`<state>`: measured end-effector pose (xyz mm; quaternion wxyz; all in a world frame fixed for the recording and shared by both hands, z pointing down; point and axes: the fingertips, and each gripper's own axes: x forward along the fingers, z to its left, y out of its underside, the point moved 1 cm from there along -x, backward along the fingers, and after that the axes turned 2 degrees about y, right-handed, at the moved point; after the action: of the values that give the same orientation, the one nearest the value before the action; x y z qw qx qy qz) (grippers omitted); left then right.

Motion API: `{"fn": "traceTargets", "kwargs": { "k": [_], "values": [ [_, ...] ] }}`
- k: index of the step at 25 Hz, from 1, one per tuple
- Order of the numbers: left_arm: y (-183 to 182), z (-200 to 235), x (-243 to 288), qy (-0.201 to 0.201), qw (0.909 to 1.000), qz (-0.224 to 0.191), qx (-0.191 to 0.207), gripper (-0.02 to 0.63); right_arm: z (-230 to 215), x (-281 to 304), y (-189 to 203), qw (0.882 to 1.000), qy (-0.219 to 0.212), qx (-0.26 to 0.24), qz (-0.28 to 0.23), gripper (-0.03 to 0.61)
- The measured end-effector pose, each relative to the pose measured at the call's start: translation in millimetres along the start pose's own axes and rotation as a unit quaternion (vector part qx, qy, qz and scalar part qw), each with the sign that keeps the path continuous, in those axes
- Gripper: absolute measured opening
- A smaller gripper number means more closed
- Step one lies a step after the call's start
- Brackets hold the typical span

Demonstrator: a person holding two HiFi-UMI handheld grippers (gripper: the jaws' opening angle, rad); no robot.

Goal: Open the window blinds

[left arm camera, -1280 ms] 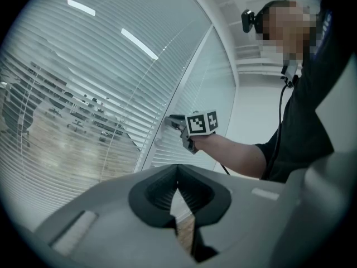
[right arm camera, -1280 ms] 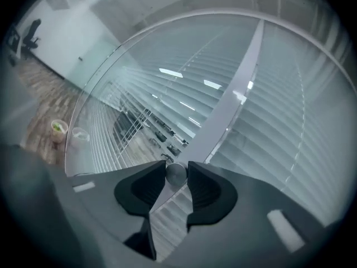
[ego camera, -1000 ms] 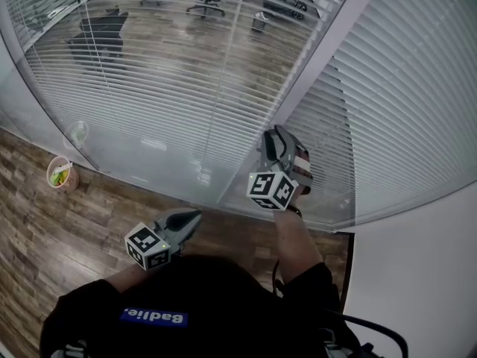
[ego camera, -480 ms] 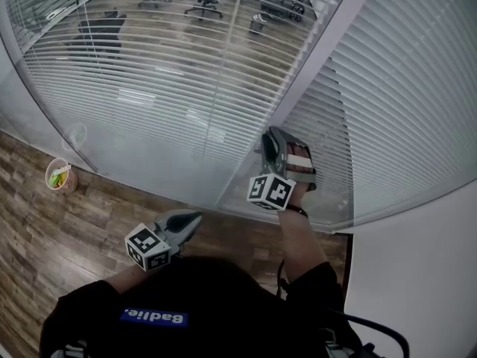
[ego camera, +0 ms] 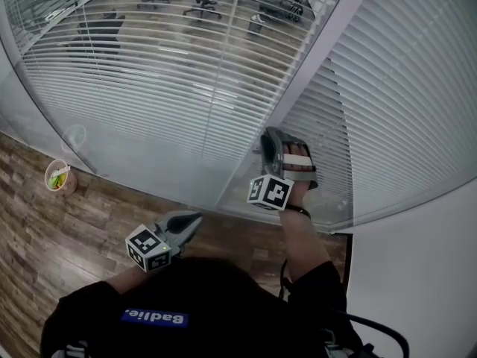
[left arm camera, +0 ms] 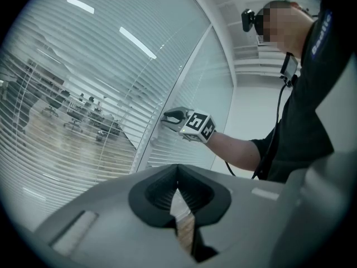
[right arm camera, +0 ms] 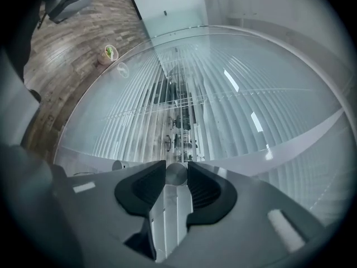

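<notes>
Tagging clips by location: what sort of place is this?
Most likely an office. A glass partition hung with horizontal blinds looks into a room with swivel office chairs, and the floor on this side is wood-look plank.

Smooth, matt white on the slats of the window blinds [ego camera: 186,88], set behind glossy, light-reflecting glass [ego camera: 134,162]. Dull-shining bare metal on the round knob [right arm camera: 176,173]. Matt grey plastic on the right gripper [right arm camera: 176,166], with ribbed, rubbery black fingers [right arm camera: 139,191]. Wood-grain planks with a faint sheen for the floor [ego camera: 37,230]. Black cloth on the sleeve [ego camera: 313,286].
</notes>
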<state>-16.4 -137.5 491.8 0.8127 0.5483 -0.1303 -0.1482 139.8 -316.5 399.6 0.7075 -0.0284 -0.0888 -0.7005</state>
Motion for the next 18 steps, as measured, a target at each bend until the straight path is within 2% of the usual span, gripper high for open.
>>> {"fn": "traceTargets", "kwargs": {
  "k": [6,9,10,11,12,15,18],
  "values": [
    [3,-1,0,0.0,1.0,0.001,-0.005,0.0,1,-1,0,1.0,0.001,-0.007,0.001,0.126],
    [3,-3,0,-0.001,1.0,0.0,-0.003,0.0,0,-6,-6,0.999,0.026,0.002,-0.019,0.136],
    [2,-2,0,-0.003,1.0,-0.001,-0.003,0.0,-2,-9,-8,0.999,0.04,0.005,-0.028,0.161],
    [2,-2,0,-0.006,1.0,-0.001,-0.002,0.0,-4,-12,-8,0.998,0.053,0.013,-0.034,0.205],
    [2,-2,1,-0.008,1.0,-0.002,-0.001,0.0,-7,-14,-7,0.997,0.062,0.027,-0.037,0.219],
    [3,-5,4,-0.007,1.0,-0.001,-0.001,0.0,-9,-20,2,0.995,0.067,0.07,-0.036,0.23],
    [4,-12,10,-0.004,1.0,0.004,-0.001,0.0,-9,-28,8,0.993,0.068,0.085,-0.035,0.23]
  ]
}}
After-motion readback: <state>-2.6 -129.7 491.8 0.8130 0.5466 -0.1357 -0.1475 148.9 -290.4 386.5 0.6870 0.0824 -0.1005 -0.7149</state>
